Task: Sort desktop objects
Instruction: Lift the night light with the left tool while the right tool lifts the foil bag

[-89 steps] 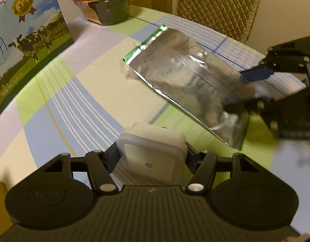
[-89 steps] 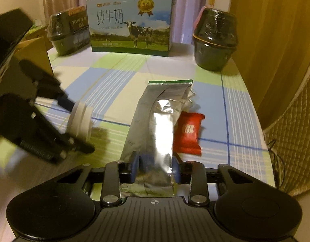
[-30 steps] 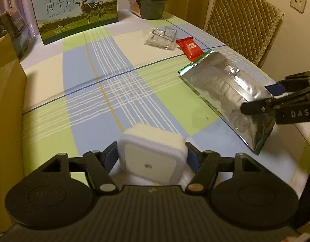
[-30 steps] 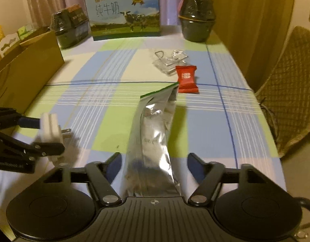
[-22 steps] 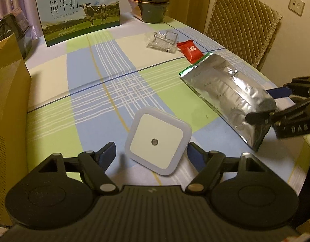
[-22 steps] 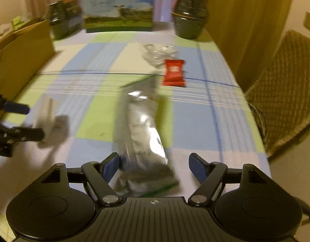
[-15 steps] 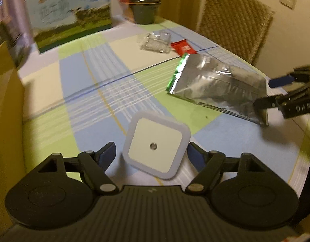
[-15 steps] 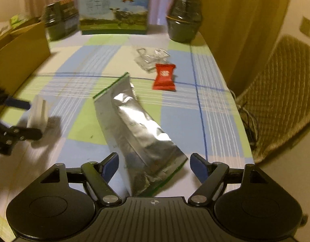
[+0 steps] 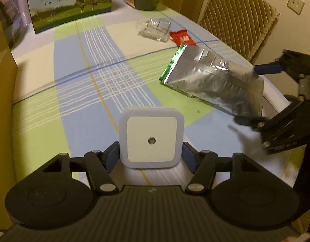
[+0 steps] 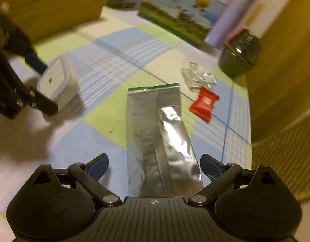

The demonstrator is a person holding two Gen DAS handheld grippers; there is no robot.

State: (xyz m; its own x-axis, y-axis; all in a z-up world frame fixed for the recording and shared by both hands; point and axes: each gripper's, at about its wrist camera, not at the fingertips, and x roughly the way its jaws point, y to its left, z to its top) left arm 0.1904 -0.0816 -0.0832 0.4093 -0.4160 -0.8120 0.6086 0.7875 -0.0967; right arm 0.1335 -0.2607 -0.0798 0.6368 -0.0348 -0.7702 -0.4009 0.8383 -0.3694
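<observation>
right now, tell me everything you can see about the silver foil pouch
The silver foil pouch is a long, flat, crinkled bag of shiny metallic film with a green strip along its far end and a seam running down its length. It lies on the checked tablecloth, near end between the right gripper's jaws, which have just been opening and stand clear of it. A red snack packet lies close to its far right corner.

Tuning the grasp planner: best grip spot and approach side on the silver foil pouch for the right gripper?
Take the foil pouch at its near, flat-sealed end, across the narrow width, coming in low along its length. It lies flat and long between the open right gripper; the far green-edged end is probably out of easy reach.
</observation>
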